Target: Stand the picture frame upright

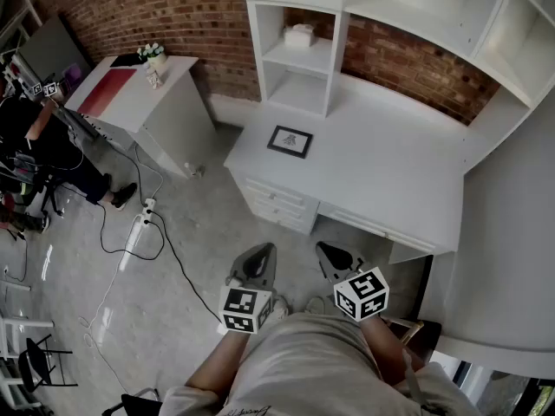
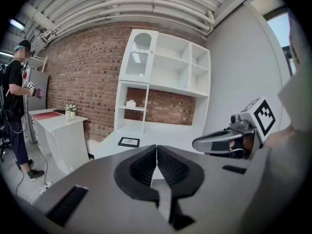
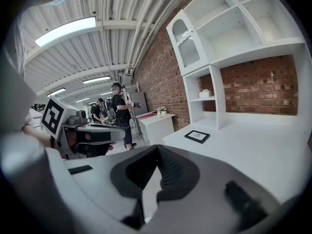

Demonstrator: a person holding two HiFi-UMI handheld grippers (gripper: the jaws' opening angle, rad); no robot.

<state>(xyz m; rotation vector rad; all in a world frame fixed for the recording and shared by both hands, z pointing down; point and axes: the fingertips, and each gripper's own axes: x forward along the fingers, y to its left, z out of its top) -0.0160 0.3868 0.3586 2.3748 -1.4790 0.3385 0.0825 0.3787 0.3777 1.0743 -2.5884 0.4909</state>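
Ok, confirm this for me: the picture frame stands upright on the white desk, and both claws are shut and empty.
Not quite. The picture frame lies flat on the white desk, not upright, as the head view shows. The rest holds: the left claw and the right claw are both shut and empty.

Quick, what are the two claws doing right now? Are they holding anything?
Left claw: closed, holding nothing.
Right claw: closed, holding nothing.
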